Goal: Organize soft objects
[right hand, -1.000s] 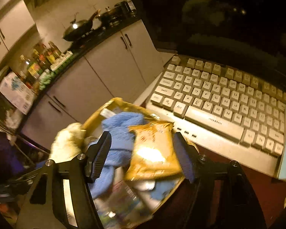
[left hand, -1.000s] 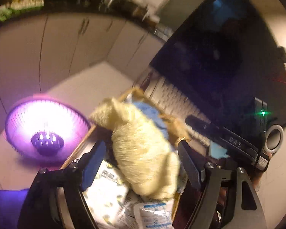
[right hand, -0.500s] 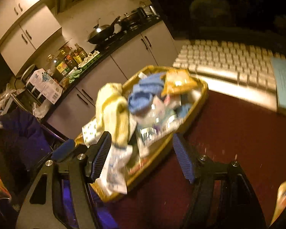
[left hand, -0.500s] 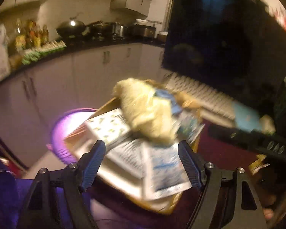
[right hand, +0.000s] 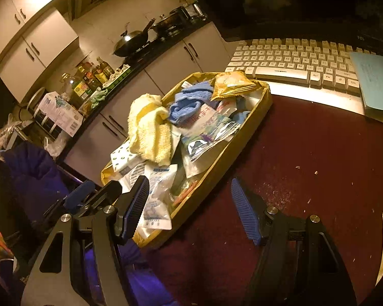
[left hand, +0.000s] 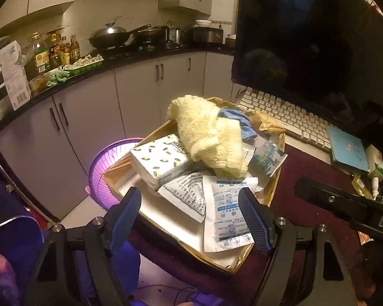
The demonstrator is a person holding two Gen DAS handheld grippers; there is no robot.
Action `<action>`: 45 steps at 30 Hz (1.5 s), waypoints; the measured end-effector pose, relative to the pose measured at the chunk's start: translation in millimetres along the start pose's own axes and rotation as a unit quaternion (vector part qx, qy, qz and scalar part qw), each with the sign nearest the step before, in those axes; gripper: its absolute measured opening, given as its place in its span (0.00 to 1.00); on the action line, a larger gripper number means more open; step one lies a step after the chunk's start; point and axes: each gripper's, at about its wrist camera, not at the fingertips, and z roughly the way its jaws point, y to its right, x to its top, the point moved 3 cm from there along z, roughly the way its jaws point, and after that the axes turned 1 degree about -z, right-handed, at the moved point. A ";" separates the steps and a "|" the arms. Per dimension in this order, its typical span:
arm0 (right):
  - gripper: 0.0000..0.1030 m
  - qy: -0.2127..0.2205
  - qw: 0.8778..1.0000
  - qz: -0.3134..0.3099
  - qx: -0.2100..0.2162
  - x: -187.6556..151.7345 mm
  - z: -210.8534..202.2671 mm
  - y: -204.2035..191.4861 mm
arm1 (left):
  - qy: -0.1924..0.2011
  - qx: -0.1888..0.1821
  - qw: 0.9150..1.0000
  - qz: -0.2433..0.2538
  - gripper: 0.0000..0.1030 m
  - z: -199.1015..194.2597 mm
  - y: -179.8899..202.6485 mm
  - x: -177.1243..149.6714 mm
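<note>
A gold tray [left hand: 240, 265] [right hand: 245, 132] on the dark red table holds a heap of soft things. A yellow towel [left hand: 209, 132] [right hand: 150, 132] lies on top, with a blue cloth [left hand: 237, 119] [right hand: 189, 104] behind it. A tissue pack with lemon print [left hand: 158, 158], white sachets [left hand: 227, 209] [right hand: 155, 193] and an orange snack bag [right hand: 232, 84] lie around them. My left gripper [left hand: 189, 216] is open at the tray's near end, holding nothing. My right gripper [right hand: 189, 206] is open over the tray's near right rim, also holding nothing.
A white keyboard [left hand: 283, 112] [right hand: 293, 61] and a dark monitor [left hand: 306, 38] stand behind the tray. A blue notebook [left hand: 347, 148] [right hand: 378, 81] lies to the right. A purple fan [left hand: 102, 173] sits below the table edge at left. Kitchen cabinets and a counter fill the background.
Both grippers have pulled back and up from the tray; it now looks smaller and whole. The yellow towel and the snack bag stay in the tray. Both grippers stay open.
</note>
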 end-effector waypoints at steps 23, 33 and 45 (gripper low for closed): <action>0.66 0.005 1.000 -0.016 -0.026 -4.7 -3.0 -9.1 | -0.022 0.019 1.000 0.008 0.76 7.6 2.2 -9.6; 0.66 -0.001 1.000 -0.014 -0.021 -6.1 2.2 -10.5 | -0.028 0.021 0.999 0.005 0.76 10.8 -1.7 -9.0; 0.66 0.004 0.999 -0.024 -0.026 -7.1 -2.5 -14.4 | -0.026 0.015 1.000 0.005 0.76 8.6 -0.2 -9.5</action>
